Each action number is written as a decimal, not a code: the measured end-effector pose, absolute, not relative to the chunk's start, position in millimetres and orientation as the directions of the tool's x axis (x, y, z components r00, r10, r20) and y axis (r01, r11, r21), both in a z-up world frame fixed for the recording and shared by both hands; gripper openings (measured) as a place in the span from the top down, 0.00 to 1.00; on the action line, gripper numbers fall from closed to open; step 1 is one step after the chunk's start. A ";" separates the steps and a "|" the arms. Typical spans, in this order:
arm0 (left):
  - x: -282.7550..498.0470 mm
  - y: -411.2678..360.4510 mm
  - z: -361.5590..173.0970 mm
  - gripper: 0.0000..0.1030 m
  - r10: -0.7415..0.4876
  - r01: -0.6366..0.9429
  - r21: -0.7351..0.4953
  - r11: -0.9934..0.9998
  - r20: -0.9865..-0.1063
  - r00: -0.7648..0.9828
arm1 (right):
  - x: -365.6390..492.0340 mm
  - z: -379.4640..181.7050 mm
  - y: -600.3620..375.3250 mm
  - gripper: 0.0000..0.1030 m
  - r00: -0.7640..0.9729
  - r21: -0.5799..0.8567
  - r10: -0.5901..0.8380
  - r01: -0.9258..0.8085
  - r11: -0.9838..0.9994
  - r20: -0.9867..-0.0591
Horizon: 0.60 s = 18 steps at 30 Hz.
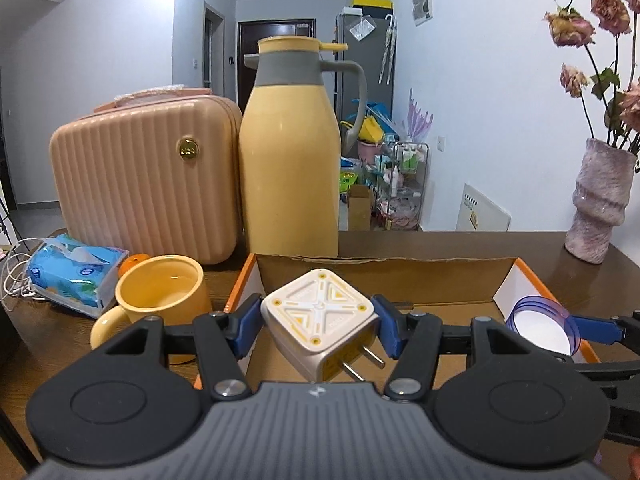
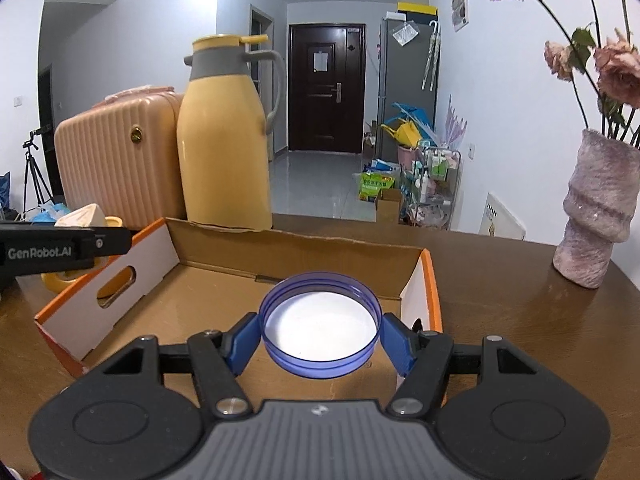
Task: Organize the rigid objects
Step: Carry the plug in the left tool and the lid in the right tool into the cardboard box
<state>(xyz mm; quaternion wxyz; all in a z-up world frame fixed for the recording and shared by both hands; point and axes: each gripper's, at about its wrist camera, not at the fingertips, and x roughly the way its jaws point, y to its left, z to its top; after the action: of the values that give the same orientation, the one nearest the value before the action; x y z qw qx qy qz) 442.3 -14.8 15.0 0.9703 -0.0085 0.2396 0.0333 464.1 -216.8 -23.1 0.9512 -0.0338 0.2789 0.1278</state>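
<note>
Left wrist: plug adapter [image 1: 318, 320] between jaws

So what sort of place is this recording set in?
Most likely a lived-in flat, at a wooden table facing a hallway. A dark entrance door, a fridge with umbrellas hung on it, and a vase of dried roses point to a home.

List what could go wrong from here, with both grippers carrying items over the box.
1. The plug adapter sits tilted, pinched at its corners by the left gripper; it might twist free.
2. The right gripper holds the blue lid by its thin rim; it could pop out.
3. Both grippers hover close together over the cardboard box and could collide.
</note>
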 end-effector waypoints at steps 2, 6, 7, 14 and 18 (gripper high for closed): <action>448.5 -15.5 10.8 0.42 0.064 -0.069 0.006 0.998 -0.474 0.878 | 467.4 -28.7 -216.2 0.37 0.807 0.009 0.229 -0.267 0.964 -0.544; 461.5 -18.1 -0.6 0.42 0.062 -0.055 0.029 0.998 -0.509 0.859 | 475.7 -40.3 -215.7 0.37 0.794 0.009 0.219 -0.260 0.966 -0.568; 464.7 -18.8 -4.3 0.42 0.062 -0.052 0.033 0.998 -0.521 0.851 | 478.0 -42.6 -215.1 0.37 0.791 0.009 0.217 -0.259 0.966 -0.572; 474.9 -20.6 -23.0 0.42 0.070 -0.042 0.061 0.997 -0.583 0.809 | 485.6 -54.8 -215.4 0.37 0.770 0.007 0.210 -0.258 0.966 -0.602; 475.3 -18.5 -25.6 0.37 0.068 -0.041 0.059 0.997 -0.601 0.796 | 485.2 -56.3 -215.6 0.37 0.760 0.012 0.214 -0.261 0.965 -0.614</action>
<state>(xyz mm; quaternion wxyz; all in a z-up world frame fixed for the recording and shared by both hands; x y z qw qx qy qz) 475.3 -18.5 -25.6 0.9475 0.0217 0.3177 0.0287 485.2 -215.6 -56.3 0.9374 -0.0369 0.3223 0.1266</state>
